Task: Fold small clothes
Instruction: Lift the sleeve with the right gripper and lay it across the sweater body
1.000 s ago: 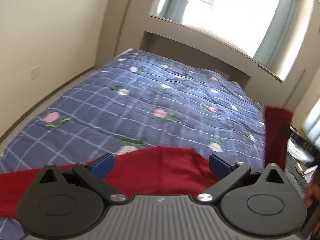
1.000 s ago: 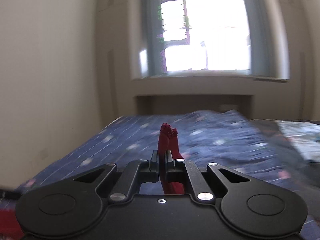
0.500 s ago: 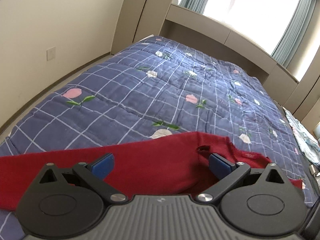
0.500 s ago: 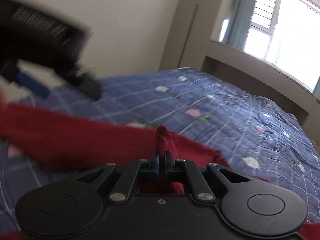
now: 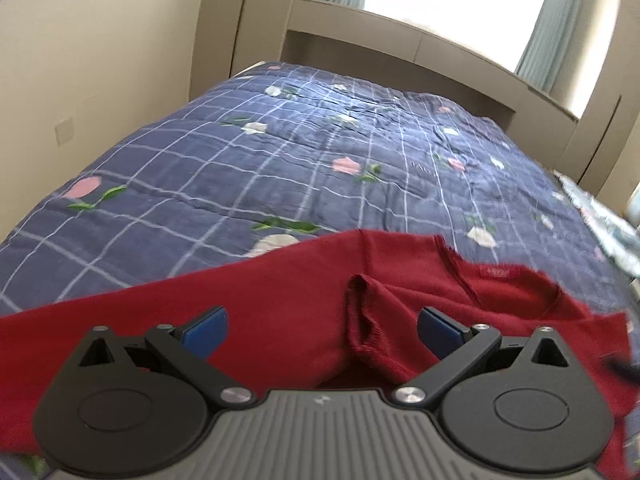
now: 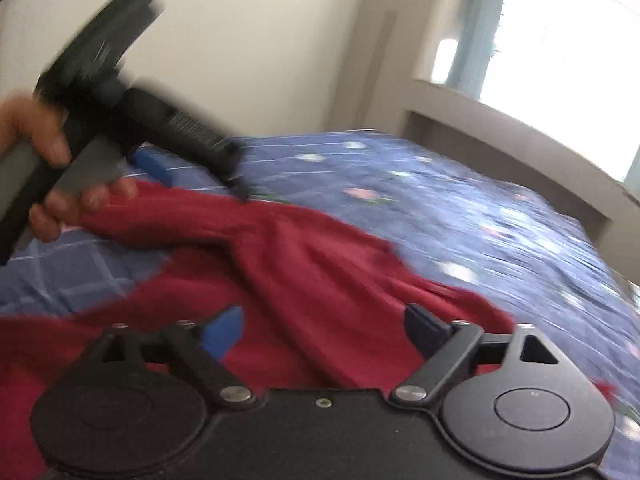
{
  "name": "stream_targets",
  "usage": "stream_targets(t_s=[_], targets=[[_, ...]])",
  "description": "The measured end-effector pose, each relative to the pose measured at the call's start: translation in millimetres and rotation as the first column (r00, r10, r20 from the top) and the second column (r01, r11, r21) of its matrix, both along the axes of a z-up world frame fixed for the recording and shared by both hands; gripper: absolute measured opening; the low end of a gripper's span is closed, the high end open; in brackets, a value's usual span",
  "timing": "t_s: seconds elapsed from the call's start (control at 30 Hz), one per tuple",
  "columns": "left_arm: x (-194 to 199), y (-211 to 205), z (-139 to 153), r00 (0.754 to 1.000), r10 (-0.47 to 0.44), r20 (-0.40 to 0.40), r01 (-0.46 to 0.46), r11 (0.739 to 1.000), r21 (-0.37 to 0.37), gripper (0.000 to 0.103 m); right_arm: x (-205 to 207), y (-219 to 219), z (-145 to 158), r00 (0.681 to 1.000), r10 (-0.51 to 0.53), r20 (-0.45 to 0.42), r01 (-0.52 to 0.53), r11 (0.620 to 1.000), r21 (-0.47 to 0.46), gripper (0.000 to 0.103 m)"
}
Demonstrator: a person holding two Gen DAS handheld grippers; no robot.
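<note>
Red garment (image 5: 280,304) lies spread on checked bedspread (image 5: 280,168).

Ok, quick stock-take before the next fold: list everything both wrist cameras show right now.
red garment: one, dark red, spread rumpled on the near part of the bed.
quilt: one, navy check with flowers, covers the bed.
window: one, bright, pale blue-green curtains, behind the headboard.
wall socket: one, cream, on the wall beside the bed.
left gripper: blue pads, jaws wide, over the garment.
right gripper: blue pads, jaws opening, nothing pinched.
hand: one, holds the left gripper's handle.
</note>
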State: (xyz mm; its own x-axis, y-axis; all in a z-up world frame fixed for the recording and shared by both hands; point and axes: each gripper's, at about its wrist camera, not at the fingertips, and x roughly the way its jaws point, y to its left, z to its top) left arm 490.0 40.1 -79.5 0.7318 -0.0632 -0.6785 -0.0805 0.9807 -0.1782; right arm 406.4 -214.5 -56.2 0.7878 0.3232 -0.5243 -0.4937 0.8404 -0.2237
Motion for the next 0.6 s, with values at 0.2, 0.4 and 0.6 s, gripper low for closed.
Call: stream_targets(t_s=[0.2,0.4,0.6], targets=[[5.2,-40.6,-32.5,0.987,0.147,0.060,-0.154,0.977,0.150,0.103,10.1,-108.6,9.5,0.938,-0.345,0.041,0.342,0.937,0.067,0.097],[1.7,-47.1,-57.6,0.968,0.230,0.102,-0.248,0.940,0.233,0.103,63.0,-187.7,-4.3,0.856,-0.496,-0.146,0.516,0.829,0.213,0.076],[-1.1,-51.3,-59.6,0.967,0.229,0.111,-0.251,0.934,0.254,0.103,99.7,-227.3,-31.7,0.792,-0.480,-0.378,0.596,0.743,0.305,0.012]])
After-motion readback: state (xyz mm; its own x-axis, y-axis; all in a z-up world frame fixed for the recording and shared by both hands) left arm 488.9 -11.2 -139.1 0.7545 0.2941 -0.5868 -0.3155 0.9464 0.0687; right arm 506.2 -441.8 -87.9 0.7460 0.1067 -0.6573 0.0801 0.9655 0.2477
